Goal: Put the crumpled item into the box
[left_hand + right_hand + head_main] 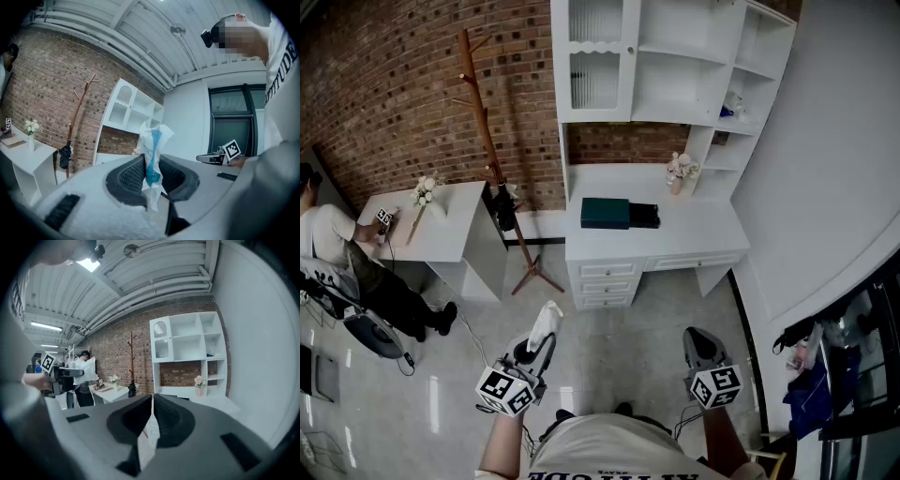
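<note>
Wrapper (152,140), a crumpled white one with a blue streak, is pinched in the left claw (151,171). It's clamped between the two ribbed black pads, with its ragged top poking out past the claw tips and a tail trailing back behind them. Right claw (153,416) is clenched on nothing, jaws pressed together, held off to the right of the left one over the pale glossy floor (619,328). Dark teal rectangular box (606,213) sits well ahead of both claws on the white counter (703,230) with drawers, so the wrapper's well apart from it.
</note>
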Tool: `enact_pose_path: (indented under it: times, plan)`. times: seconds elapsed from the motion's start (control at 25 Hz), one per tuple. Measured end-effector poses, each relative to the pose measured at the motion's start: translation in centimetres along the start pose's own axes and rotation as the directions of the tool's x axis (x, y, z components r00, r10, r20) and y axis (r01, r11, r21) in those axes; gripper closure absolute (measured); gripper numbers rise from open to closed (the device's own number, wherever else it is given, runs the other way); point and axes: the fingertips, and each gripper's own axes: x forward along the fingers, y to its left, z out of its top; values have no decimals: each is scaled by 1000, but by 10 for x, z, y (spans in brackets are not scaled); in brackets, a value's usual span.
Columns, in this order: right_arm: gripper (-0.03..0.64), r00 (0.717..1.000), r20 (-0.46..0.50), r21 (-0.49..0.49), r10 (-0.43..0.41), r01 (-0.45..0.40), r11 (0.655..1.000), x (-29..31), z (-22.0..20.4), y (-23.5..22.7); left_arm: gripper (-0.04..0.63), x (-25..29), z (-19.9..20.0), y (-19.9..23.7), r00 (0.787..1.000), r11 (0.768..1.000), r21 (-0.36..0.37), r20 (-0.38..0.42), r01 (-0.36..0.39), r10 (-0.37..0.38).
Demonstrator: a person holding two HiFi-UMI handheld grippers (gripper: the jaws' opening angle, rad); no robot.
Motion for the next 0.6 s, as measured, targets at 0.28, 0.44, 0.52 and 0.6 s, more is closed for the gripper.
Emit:
enact_pose_path:
  times: [0.28, 0.44, 0.52, 0.6]
  plan:
    - [580, 1000, 10, -6, 4, -4, 1000, -1, 1, -1, 515, 2, -2, -5, 1000, 1000, 4, -4, 8, -8]
    - [581, 1000, 14, -1, 11, -11, 1000, -1, 2, -4, 515, 6, -1, -8, 1000, 1000, 9, -4, 8, -8]
    - [580, 1000, 16, 2, 16, -16, 1000, -1, 4, -7, 515, 9, -1, -11, 1000, 1000, 10, -6, 6, -6]
    - [580, 1000, 18, 9, 22, -22, 1000, -3, 4, -11, 515, 10, -1, -16, 1000, 1000, 12, -8, 3, -3]
